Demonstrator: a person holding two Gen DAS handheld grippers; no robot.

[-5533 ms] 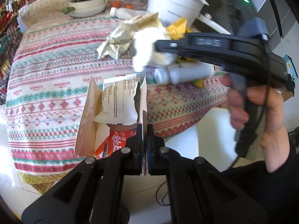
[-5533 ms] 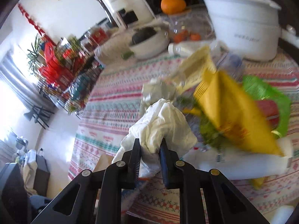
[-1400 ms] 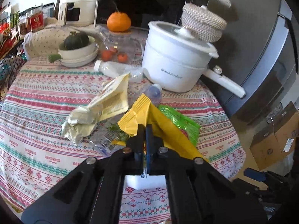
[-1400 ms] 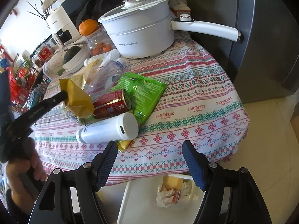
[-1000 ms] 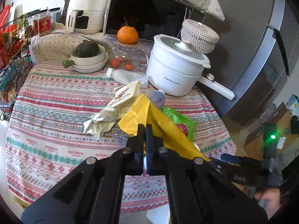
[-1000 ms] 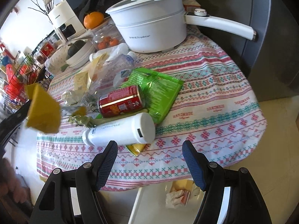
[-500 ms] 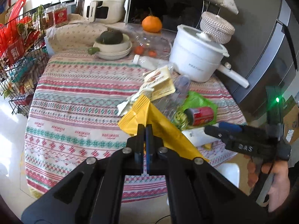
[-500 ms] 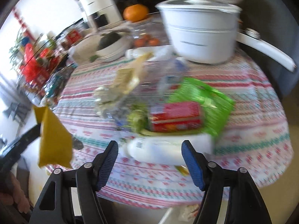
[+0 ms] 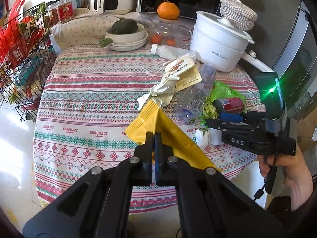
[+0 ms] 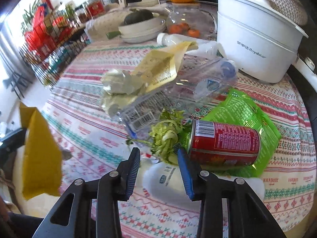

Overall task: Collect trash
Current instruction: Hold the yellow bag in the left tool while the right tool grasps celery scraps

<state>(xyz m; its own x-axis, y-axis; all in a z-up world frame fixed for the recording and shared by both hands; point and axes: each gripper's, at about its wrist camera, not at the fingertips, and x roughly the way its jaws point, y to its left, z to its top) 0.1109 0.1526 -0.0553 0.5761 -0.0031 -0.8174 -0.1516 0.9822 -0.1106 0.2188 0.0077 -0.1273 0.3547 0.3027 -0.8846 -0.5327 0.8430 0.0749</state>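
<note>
- Left wrist view: the left gripper [image 9: 152,138] is seen clamped on a yellow wrapper [image 9: 158,125], its jaws pressed together on the wrapper's lower part, and the wrapper is held up in the air in front of the near edge of the table [image 9: 89,99].
- A heap of trash is seen on the right half of the striped tablecloth: a crumpled cream packet [image 9: 178,75], a clear plastic bottle [image 9: 196,91] lying on its side, a green bag [image 9: 223,91], a red can [image 9: 231,104] on its side and a white bottle [image 9: 206,136] at the table's edge.
- The right gripper [image 9: 214,119] is seen at the right, held by a hand [image 9: 285,170], with its tips reaching in over the white bottle, just below the red can.
- A white pot [image 9: 218,45], stacked bowls [image 9: 126,37] and an orange [image 9: 168,10] are seen at the far side of the table.
- Right wrist view: the right gripper [image 10: 158,170] is shown with its blue-padded jaws apart and nothing between them; the white bottle [image 10: 168,182] lies just beneath them.
- The red can [image 10: 223,140] is seen just right of the jaws, resting on the green bag [image 10: 243,111], with a bunch of green stalks [image 10: 166,136] touching its left end.
- The clear plastic bottle [image 10: 174,93] and the cream packet [image 10: 158,67] are seen behind them.
- The yellow wrapper [image 10: 39,154] is seen hanging at the left, off the table.
</note>
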